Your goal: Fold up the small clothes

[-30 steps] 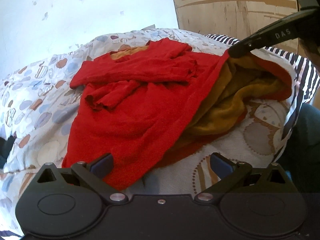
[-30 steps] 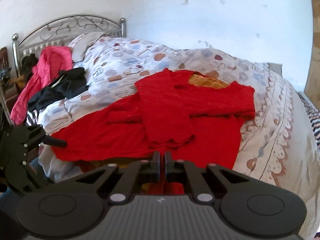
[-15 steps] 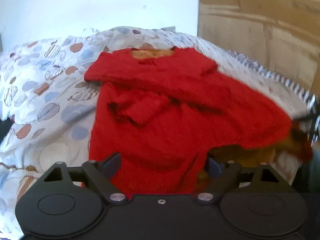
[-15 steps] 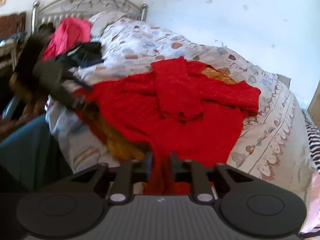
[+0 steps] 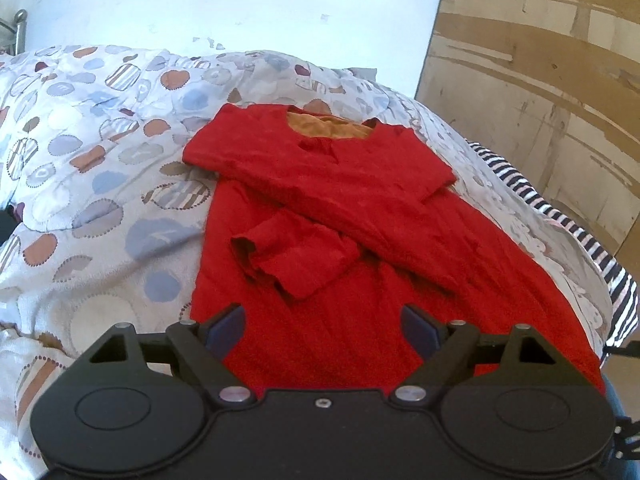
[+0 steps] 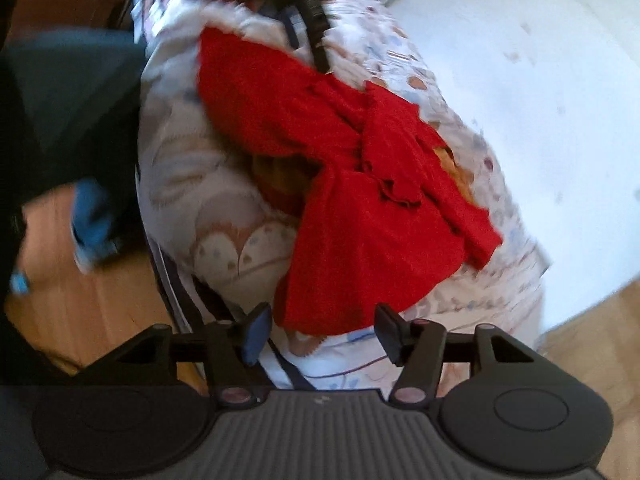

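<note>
Left gripper (image 5: 322, 330): fingers spread wide, grasping nothing, poised above the lower hem of the red garment.
Right gripper (image 6: 316, 334): also released, fingers apart, nothing between them; the garment's hem corner lies just past the fingertips at 12 o'clock.
Red garment (image 5: 360, 240): spread on the bed, neck opening toward 12 o'clock in the left view, skirt part widening toward 6 o'clock.
Sleeves: both folded in across the chest; one cuff (image 5: 256, 254) ends near the middle, at 10 o'clock from the left gripper.
Lining (image 5: 324, 128): mustard yellow, showing in the neck opening; in the right view a patch of it also shows under a lifted side edge.
Bed cover (image 5: 100, 184): white with blue and brown spots, under the garment.
Striped fabric (image 5: 560, 216): black and white, along the bed edge at 3 o'clock.
Right view: blurred, so fine detail cannot be told.
</note>
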{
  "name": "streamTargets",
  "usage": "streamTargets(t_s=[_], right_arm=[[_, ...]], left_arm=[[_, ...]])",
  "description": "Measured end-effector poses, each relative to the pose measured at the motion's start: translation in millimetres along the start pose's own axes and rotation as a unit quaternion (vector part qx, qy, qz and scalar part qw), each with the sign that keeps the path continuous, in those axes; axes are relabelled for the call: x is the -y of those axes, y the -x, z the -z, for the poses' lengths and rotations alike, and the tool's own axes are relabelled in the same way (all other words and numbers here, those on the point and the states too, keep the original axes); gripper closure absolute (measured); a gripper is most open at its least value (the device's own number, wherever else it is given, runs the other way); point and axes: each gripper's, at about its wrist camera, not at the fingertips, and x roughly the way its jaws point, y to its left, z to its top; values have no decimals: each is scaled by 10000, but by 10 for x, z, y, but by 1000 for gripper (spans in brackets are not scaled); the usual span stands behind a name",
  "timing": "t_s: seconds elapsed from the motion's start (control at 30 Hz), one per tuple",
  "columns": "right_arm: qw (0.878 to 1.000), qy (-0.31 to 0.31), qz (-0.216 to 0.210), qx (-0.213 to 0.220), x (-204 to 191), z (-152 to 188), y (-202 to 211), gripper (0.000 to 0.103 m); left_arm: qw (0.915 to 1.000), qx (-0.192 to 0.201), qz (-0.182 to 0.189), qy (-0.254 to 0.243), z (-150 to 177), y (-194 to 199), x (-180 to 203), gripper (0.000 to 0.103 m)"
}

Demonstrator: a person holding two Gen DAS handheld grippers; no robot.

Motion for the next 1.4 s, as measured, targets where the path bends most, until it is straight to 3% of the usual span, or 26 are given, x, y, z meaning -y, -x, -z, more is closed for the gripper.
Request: streamTargets(t_s=[0.17, 0.23, 0.3, 0.33, 0.4, 0.47, 0.57, 0.73, 0.87, 0.97, 1.17, 1.4], right_arm=[[9938, 872, 649, 217, -203, 48, -70, 45], [9949, 802, 481, 384, -168, 25, -33, 86], [9973, 461, 254, 520, -57, -23, 31, 89], [9976, 234, 176, 634, 30, -48, 71, 97], [9957, -402, 32, 831, 264, -122, 154, 98], [9865, -1281, -204, 1004, 593, -186, 226, 98], [9622, -2365, -443, 1280, 1083, -252, 257, 98], [9176, -3598, -745, 1518, 1777, -347, 153, 98], [9018, -3941, -867, 1544, 2089, -386, 27, 98], [8984, -4003, -924, 1551, 2163, -432, -40, 98], [8969, -3976, -1010, 1650, 2087, -558, 34, 98], [8908, -4069, -1005, 1752, 2059, -542, 178, 98]], left_arm=[[9997, -14, 16, -237, 81, 50, 89, 14], [9995, -25, 71, -305, 108, 70, 121, 13], [9991, 14, 137, -404, 138, 106, 160, 12], [9988, 52, 174, -465, 152, 128, 177, 11], [9977, 151, 273, -600, 191, 183, 222, 8], [9964, 238, 373, -720, 237, 238, 275, 6], [9939, 342, 516, -910, 317, 305, 369, 3], [9886, 474, 573, -1309, 468, 383, 595, 1], [9817, 788, 438, -1676, 600, 443, 848, 1], [9770, 1006, 143, -1877, 656, 402, 1082, 1], [9755, 1193, -537, -1771, 606, 144, 1443, 1], [9747, 946, -1218, -1617, 617, -57, 1366, 24]])
